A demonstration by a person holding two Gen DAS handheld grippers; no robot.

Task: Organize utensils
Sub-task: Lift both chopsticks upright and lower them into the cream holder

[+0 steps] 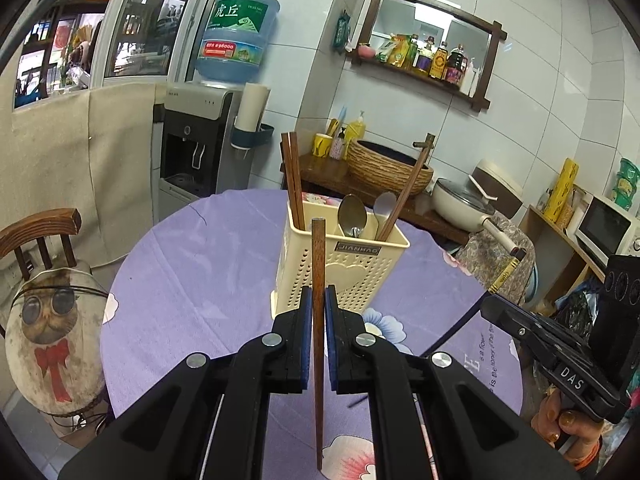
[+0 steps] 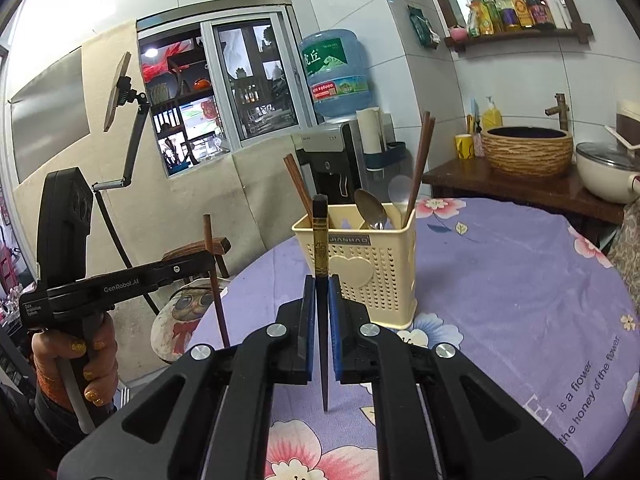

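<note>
A cream perforated utensil holder (image 1: 340, 268) (image 2: 360, 268) stands on the round table with the purple flowered cloth (image 1: 192, 276) (image 2: 500, 280). It holds brown chopsticks (image 1: 294, 180) (image 2: 420, 164) and metal spoons (image 1: 352, 216) (image 2: 370, 208). My left gripper (image 1: 319, 300) is shut on a brown wooden chopstick (image 1: 318, 264), held upright just in front of the holder; it also shows in the right wrist view (image 2: 214, 276). My right gripper (image 2: 320, 292) is shut on a black chopstick with a gold band (image 2: 320, 236), upright before the holder; its gold band shows in the left wrist view (image 1: 506, 274).
A wooden chair with a cat cushion (image 1: 52, 332) stands left of the table. A water dispenser (image 1: 196, 140), a side counter with a woven basin (image 1: 384, 168) and a pan (image 1: 464, 204) lie behind. A microwave (image 1: 604, 228) sits at the right.
</note>
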